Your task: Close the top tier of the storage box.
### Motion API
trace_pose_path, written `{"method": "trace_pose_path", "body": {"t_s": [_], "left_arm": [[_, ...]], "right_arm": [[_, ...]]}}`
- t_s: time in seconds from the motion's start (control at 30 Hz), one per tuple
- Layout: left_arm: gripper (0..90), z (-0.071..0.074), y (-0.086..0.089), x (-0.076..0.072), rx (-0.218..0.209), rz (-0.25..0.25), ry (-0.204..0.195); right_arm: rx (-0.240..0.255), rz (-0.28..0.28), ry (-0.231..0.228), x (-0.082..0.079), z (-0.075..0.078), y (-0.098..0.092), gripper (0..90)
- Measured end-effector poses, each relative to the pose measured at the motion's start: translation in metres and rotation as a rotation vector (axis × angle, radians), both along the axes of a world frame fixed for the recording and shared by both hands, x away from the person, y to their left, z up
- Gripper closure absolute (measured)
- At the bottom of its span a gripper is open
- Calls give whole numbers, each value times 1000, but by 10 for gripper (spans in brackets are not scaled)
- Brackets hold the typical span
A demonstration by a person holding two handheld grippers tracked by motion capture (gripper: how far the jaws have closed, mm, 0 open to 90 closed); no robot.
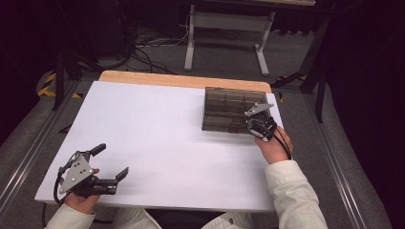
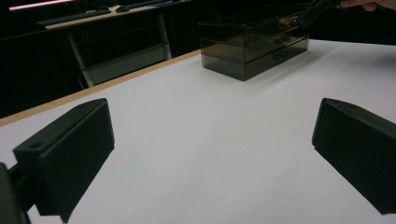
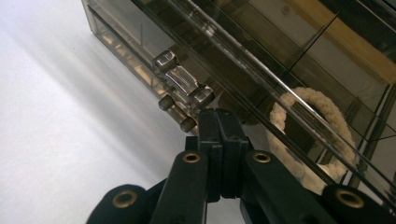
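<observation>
A smoky see-through compartment box (image 1: pixel 228 109) sits closed at the table's back right. My right gripper (image 1: pixel 253 125) is shut at its near right edge. In the right gripper view the black jaws (image 3: pixel 219 116) press together with nothing between them, their tips against the box's front wall (image 3: pixel 261 42) just below a clear latch (image 3: pixel 182 81). A cream ring (image 3: pixel 322 107) lies inside a compartment behind the wall. My left gripper (image 1: pixel 112 161) is open at the table's near left corner with nothing between its fingers (image 2: pixel 70 154). The box (image 2: pixel 252 46) stands far off in the left gripper view.
A white sheet (image 1: pixel 157 138) covers the table, with a wooden strip (image 1: pixel 181 80) bare along the back edge. On the floor beyond stand a white metal frame (image 1: pixel 224 38) and loose cables (image 1: pixel 143 47). Grey rails run along both sides of the table.
</observation>
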State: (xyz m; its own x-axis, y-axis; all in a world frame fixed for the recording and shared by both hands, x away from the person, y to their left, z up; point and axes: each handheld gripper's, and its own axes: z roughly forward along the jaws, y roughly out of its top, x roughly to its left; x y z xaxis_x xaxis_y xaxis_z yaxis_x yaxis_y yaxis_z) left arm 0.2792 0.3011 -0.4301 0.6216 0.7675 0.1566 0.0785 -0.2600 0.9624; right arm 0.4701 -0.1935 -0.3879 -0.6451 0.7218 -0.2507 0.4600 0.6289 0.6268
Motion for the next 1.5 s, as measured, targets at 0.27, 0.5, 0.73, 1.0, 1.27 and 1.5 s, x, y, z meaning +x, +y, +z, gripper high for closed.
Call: {"method": "trace_pose_path", "body": {"t_s": [0.27,0.5,0.73,1.0,1.27,1.5], "left_arm": [[1,0,0,0,-1,1,-2],[1,0,0,0,-1,-12,1],[1,0,0,0,0,0,-1],[1,0,-1,-1,-11,14,-1],[1,-1,-2,0,-14,11,5],[1,-1,-2,1,-15,12,7]], "right_arm": [[12,-25,-21,6,-2,1,900],[23,-31,-24,7,-3,0,900],[17,-41,-25,4,-2,1,900],[30,-13,-54,-21,13,-2,900],[53,3,-61,-31,18,-4,895],[65,15,-74,-37,22,-2,874]]}}
